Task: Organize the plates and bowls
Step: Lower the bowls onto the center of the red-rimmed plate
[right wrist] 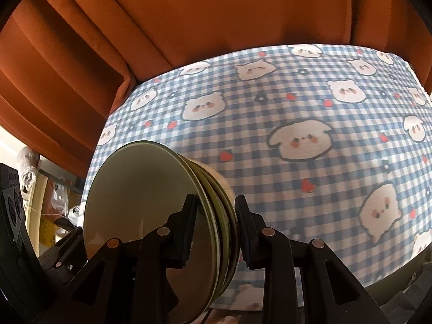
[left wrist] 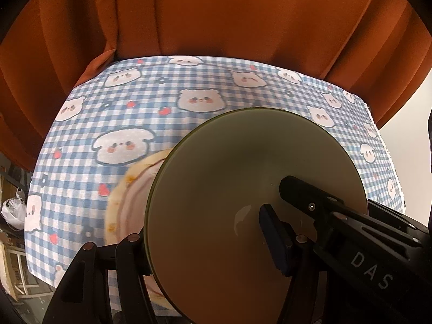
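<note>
a stack of green bowls is held on edge above a blue checked table. the right tool clamps the stacked rims. the left tool grips the same stack with the rim between its pads. a cream plate shows behind the stack, blurred.

The stacked olive-green round ceramic bowls look smooth and glossy. The blue-checked bear-print tablecloth is soft, matt cloth. The rust-orange curtain is matt fabric.
</note>
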